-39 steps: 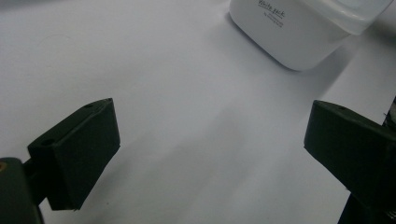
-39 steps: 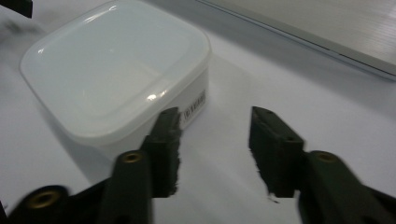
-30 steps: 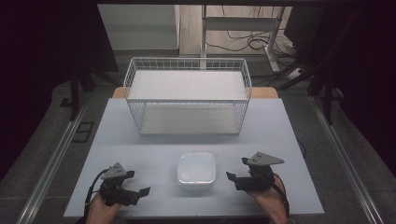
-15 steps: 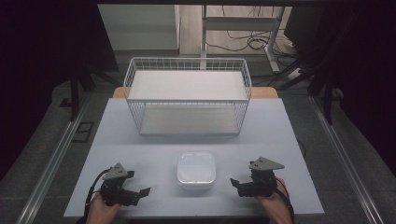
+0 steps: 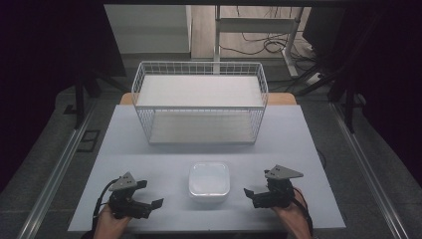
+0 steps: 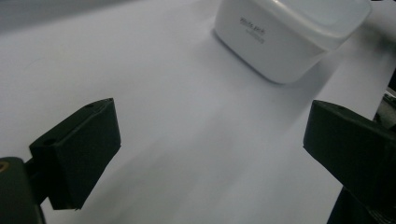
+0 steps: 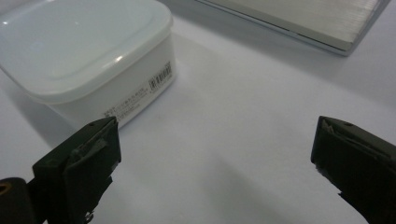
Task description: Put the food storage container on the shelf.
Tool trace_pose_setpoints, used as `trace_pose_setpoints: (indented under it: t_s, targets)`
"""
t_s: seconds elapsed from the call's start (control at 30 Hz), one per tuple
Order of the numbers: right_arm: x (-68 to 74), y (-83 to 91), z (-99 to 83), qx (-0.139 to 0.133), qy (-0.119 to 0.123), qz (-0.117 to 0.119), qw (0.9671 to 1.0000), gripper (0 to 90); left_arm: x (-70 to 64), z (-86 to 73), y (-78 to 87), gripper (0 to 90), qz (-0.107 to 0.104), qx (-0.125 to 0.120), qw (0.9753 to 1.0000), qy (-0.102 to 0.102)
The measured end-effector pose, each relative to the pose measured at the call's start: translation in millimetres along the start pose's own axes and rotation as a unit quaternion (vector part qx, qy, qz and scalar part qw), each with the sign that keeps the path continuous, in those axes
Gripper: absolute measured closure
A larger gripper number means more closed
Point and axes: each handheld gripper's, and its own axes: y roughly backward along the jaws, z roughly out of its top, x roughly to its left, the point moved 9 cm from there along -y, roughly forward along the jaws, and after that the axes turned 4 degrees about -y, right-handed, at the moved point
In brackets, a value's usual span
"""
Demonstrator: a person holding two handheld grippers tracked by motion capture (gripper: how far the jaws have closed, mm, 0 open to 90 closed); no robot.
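Pale grey tabletop [image 5: 149,149] runs under both my tools, with dark floor and cables beyond its far edge. My left gripper [image 5: 147,199] sits low with its jaws spread wide and empty; my right gripper [image 5: 254,193] is just as wide, holding nothing. Between them, a little ahead, stands the white tub [image 5: 209,179] with its lid on, so its contents are hidden. Farther ahead is a wire basket [image 5: 199,67] over a pale board. Small print on the tub [image 7: 159,81] is too fine to read.
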Motion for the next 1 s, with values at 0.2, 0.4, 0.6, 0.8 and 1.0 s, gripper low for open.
trace_pose_setpoints:
  t_s: [0.2,0.4,0.6,0.8,1.0]
  targets:
    - [9.2,-3.6,12.0,-0.002,-0.013,0.02,0.9997,1.5,-11.2,17.2,-9.6,3.5,-0.023,0.002,0.9997,-0.01]
    - [17.1,-7.4,23.8,0.001,-0.026,0.029,0.9992,1.3,-18.6,39.5,-21.1,3.9,-0.053,0.002,0.9984,-0.018]
    - [22.9,-10.8,29.3,0.01,-0.022,0.037,0.999,1.0,-21.7,61.4,-38.7,5.6,-0.058,0.01,0.9979,-0.026]
    - [27.8,-19.1,41.5,0.023,-0.039,0.06,0.9972,1.0,-24.7,78.1,-53.3,7.7,-0.066,0.01,0.9971,-0.035]
    - [37.3,-31.4,50.9,0.034,-0.044,0.082,0.995,2.1,-24.1,88.2,-65.1,9.8,-0.076,0.013,0.9966,-0.031]
